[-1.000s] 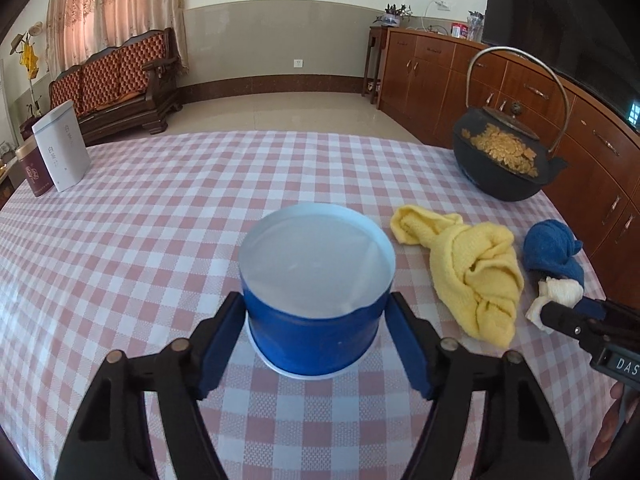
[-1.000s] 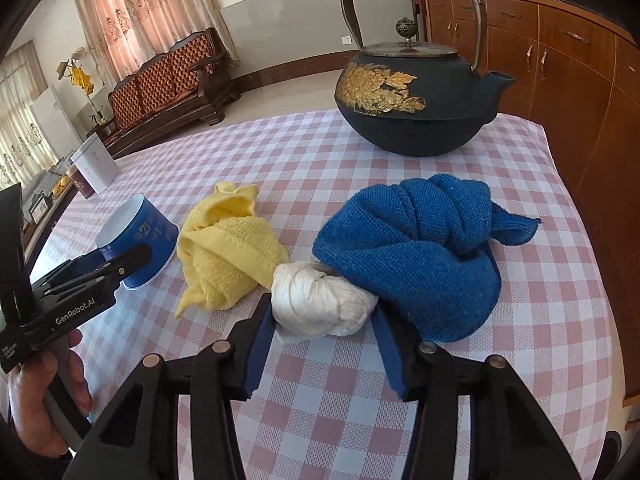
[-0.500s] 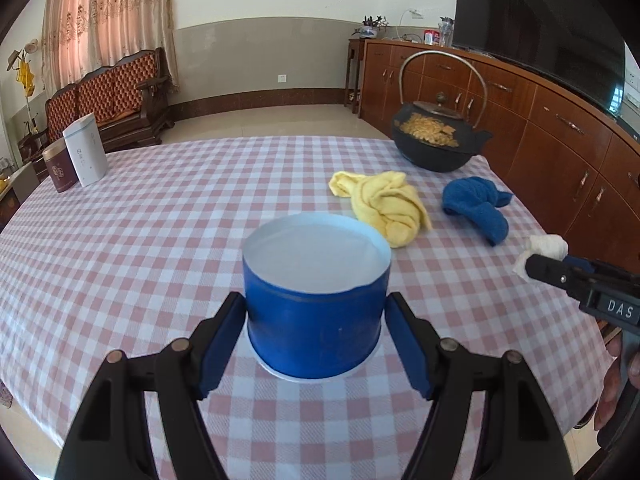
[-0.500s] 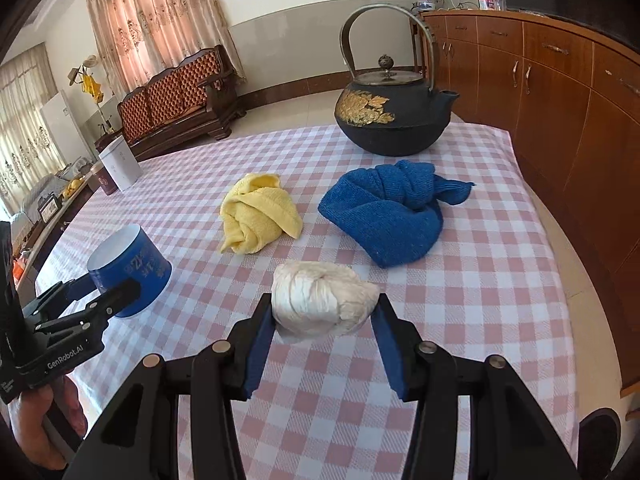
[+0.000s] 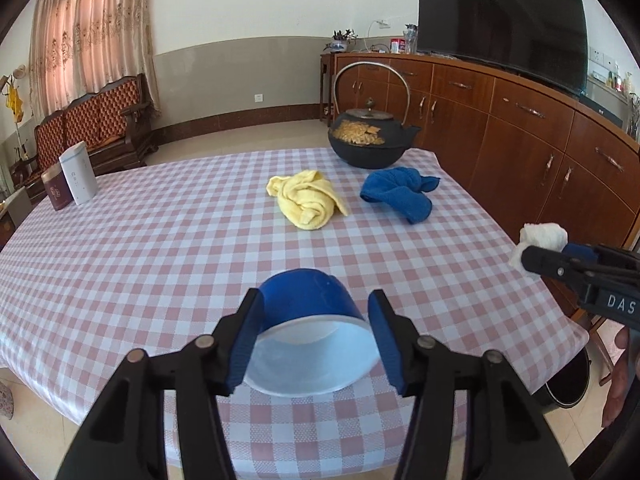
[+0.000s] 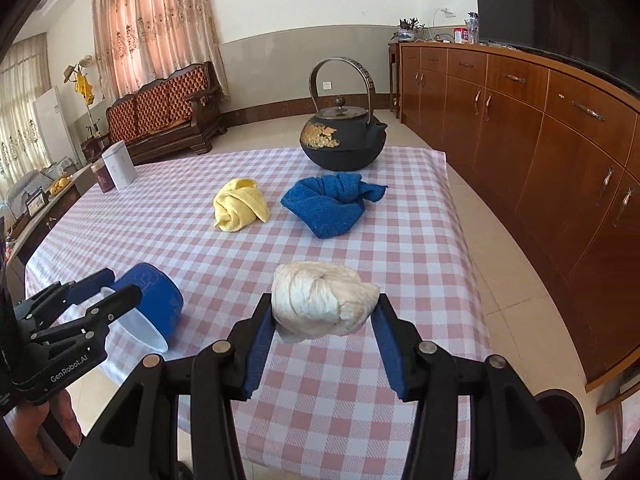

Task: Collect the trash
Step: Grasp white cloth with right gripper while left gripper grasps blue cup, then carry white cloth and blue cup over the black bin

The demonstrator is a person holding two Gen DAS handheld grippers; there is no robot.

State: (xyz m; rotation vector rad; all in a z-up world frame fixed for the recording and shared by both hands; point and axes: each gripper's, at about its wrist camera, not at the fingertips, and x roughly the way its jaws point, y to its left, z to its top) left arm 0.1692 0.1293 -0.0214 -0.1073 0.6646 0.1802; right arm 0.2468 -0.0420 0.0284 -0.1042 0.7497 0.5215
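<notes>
Blue paper cup (image 5: 310, 320) tilts between our closing left gripper (image 5: 316, 340), near table edge; right gripper (image 6: 325, 330) clamps the paper wad (image 6: 322, 304). Squeezing could crush or drop the cup.

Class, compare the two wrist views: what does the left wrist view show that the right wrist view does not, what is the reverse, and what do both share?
Only the left wrist view shows the whole television and the blue cup's open mouth head-on.

Only the right wrist view shows the white appliance by the curtains and the paper wad close up between the right gripper's pads.

Both show the checked table, teapot, yellow cloth and blue cloth.
</notes>
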